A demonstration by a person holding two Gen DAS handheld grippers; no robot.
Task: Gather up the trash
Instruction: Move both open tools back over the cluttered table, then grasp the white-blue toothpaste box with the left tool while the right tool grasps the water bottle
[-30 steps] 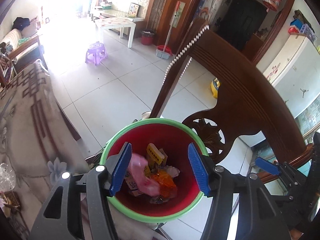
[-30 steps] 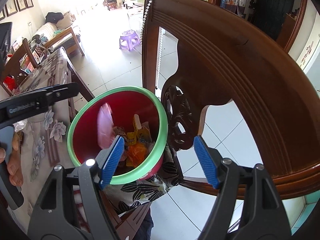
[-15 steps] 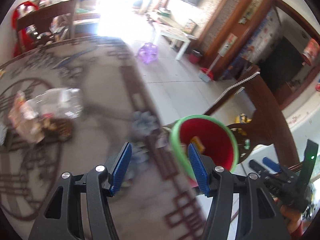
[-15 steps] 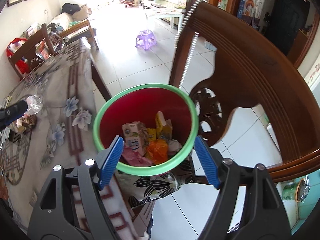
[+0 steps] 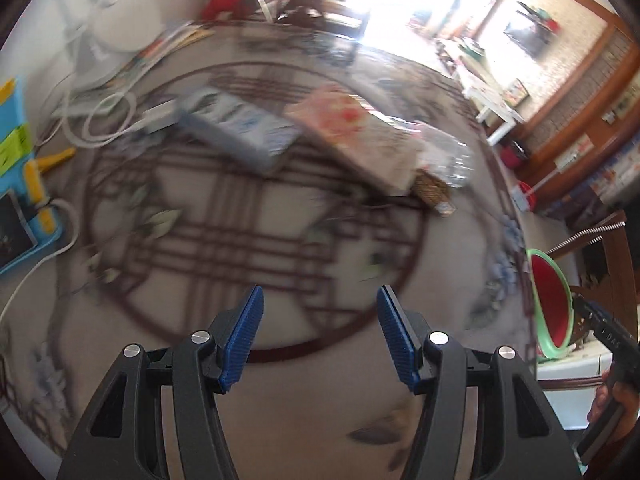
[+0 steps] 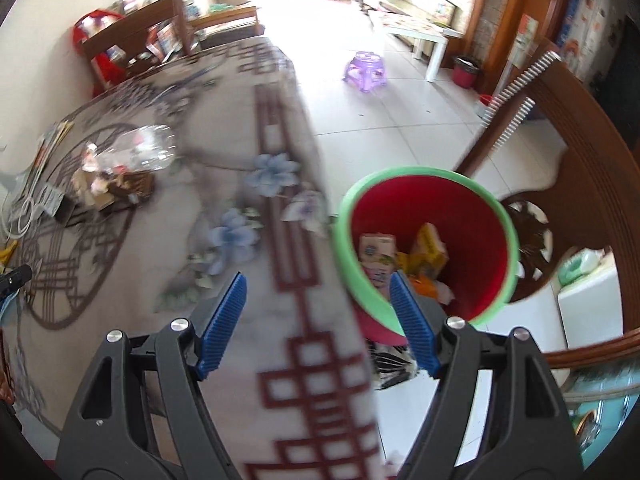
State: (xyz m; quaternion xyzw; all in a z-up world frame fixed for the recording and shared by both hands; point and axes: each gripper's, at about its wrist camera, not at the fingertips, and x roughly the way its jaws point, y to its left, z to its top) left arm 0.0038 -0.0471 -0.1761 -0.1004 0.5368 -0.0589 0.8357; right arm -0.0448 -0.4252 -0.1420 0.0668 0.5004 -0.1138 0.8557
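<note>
A red bin with a green rim (image 6: 492,216) stands on a chair beside the table and holds several cartons and wrappers (image 6: 400,256). It also shows in the left wrist view (image 5: 554,300) at the right edge. My left gripper (image 5: 318,334) is open and empty above the patterned tablecloth (image 5: 248,240). My right gripper (image 6: 318,320) is open and empty over the table's edge, just left of the bin. A crushed clear plastic bottle (image 5: 446,156) (image 6: 140,148), a pink-printed wrapper (image 5: 344,116) and a small brown box (image 5: 430,190) lie on the table.
A carved wooden chair back (image 6: 580,168) rises behind the bin. A blue-white box (image 5: 240,132), white cables (image 5: 104,116) and a blue tablet case (image 5: 16,184) lie on the table's left side. A purple stool (image 6: 366,70) stands on the tiled floor.
My left gripper has swung left from over the bin to above the table. The pink wrapper it dropped now lies in the bin. My right gripper has moved left to the table's edge.
</note>
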